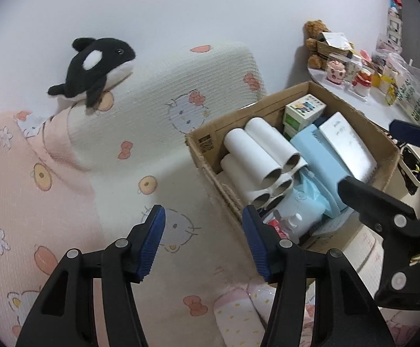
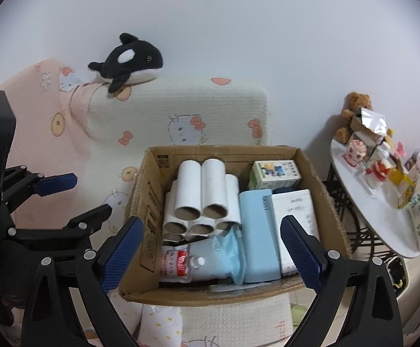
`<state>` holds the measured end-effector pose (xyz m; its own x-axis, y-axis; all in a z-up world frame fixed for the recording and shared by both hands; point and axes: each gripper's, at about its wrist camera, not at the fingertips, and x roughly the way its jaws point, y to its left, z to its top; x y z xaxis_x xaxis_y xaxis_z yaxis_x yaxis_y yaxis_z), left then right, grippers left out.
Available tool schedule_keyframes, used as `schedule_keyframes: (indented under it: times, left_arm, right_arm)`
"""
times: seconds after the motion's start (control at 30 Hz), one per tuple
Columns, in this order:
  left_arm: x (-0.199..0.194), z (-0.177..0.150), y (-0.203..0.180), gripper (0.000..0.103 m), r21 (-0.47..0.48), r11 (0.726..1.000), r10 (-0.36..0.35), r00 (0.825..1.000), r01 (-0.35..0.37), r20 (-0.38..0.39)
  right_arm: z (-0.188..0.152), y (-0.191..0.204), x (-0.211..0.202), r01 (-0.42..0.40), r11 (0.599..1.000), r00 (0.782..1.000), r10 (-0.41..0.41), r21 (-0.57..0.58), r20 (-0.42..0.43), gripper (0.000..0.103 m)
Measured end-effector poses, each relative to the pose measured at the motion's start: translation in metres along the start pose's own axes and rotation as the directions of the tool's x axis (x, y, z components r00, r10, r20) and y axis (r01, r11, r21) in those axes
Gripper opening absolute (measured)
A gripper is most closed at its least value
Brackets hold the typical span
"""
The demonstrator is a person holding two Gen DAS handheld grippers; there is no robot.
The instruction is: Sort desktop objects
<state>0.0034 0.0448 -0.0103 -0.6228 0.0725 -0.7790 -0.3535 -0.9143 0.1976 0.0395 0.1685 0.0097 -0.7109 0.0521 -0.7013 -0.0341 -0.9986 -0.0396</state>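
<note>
- Two tools, both spread wide, nothing between the jaws: left tool (image 1: 204, 243) is hovering over the patterned bed cover beside the box, right tool (image 2: 211, 256) is hanging w/ its jaws straddling the box's near end.
- Neither tool is touching anything; pads are standing clear of the cardboard.
- Cardboard box (image 2: 140, 211) is sitting on the bed cover (image 1: 140, 133), open top, already packed tight.
- Inside, left to right in the right wrist view: stack of paper rolls (image 2: 207, 199), a light-blue case (image 2: 257, 231) on edge, a white notebook (image 2: 296, 208) against the right wall.
- Near end: a small bottle w/ red label (image 2: 181, 264) is lying flat, touching a pale-blue pouch (image 2: 218, 251).
- Far right corner: a small printed carton (image 2: 276, 172).
- Outward: an orca plush (image 2: 129, 63) is perched on the pillow top, well apart from the box.
- Round side surface (image 2: 363, 202) at right is still crowded: figurines, packets, a teddy bear (image 2: 354, 107).
- Progress, my read: box looks mostly loaded, so the sort is prob. well along; the clutter on the surface, maybe the plush too, looks like what's left.
</note>
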Motion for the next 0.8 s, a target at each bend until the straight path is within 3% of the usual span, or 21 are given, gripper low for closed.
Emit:
schedule_keyframes:
  times: [0.8]
  left_arm:
    - [0.0015,-0.0005,-0.0073,0.060,0.030,0.999,0.029,0.999,-0.029,-0.017]
  right_arm:
    - [-0.0023,-0.0023,0.0017,-0.040,0.999,0.999,0.040,0.014,-0.013,0.095]
